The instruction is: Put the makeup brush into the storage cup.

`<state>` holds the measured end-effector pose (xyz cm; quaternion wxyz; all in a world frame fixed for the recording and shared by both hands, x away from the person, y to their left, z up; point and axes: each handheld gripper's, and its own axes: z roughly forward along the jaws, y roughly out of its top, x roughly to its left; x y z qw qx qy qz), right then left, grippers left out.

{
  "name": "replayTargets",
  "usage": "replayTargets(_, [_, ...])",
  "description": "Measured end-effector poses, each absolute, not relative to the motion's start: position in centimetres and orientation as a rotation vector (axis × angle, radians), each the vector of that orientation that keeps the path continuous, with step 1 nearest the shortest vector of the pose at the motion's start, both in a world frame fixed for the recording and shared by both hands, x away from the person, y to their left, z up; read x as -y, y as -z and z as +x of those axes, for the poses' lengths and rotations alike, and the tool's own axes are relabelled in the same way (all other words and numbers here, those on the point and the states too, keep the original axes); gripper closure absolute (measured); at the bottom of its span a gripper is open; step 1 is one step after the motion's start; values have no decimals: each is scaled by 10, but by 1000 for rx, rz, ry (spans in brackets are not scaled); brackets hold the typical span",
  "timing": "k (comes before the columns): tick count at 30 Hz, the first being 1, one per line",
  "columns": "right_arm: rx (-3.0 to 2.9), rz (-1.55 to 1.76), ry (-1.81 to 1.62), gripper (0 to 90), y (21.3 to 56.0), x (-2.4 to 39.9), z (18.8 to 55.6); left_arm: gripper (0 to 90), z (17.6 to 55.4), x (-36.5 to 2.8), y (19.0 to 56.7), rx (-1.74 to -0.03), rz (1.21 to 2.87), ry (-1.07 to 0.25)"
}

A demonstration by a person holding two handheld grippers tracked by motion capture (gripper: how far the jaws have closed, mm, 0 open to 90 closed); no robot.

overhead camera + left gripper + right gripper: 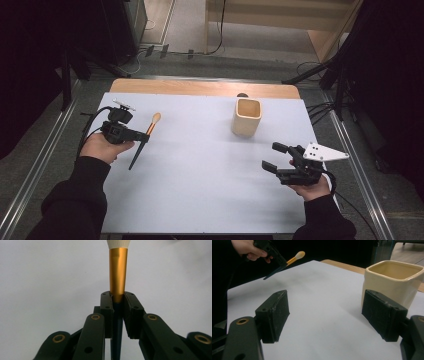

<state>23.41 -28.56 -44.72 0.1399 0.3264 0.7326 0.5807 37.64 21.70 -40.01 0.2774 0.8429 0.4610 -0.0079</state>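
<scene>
A makeup brush [150, 124] with a dark blue handle, a gold ferrule and a cream tip hangs above the left side of the white table top [200, 180]. My left gripper [144, 136] is shut on its handle just below the ferrule. In the left gripper view the brush [118, 272] runs straight up from between the jaws of the left gripper [118, 297]. A cream square cup [246, 117] stands upright at the back right. My right gripper [274, 156] rests near the front right, open and holding nothing. In the right gripper view the cup [394, 277] lies just beyond the right gripper [324, 305].
A strip of bare wood [200, 88] runs along the table's far edge. Metal rails [45, 160] flank both sides. Cables and a wooden bench [280, 20] lie on the floor beyond. The other hand and the brush [295, 257] appear far off in the right gripper view.
</scene>
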Motion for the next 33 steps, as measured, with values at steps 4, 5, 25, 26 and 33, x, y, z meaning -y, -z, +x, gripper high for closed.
replayTargets(4, [-2120,941,-1678,233,447,285,234,799,368,-216,396,-1174,2219,22])
replayTargets(5, [-2120,941,-1678,233,447,285,234,799,368,-216,396,-1174,2219,22])
replayTargets(25, [-2129,919,-1704,234,443,281,235,799,334,-225,397,-925,2091,-27])
replayTargets(26, [-2132,914,-1705,234,442,279,235,799,331,-225,398,-909,2072,-26])
replayTargets(33, [-2147,875,-1725,234,440,273,238,799,323,-226,397,-839,2025,-4])
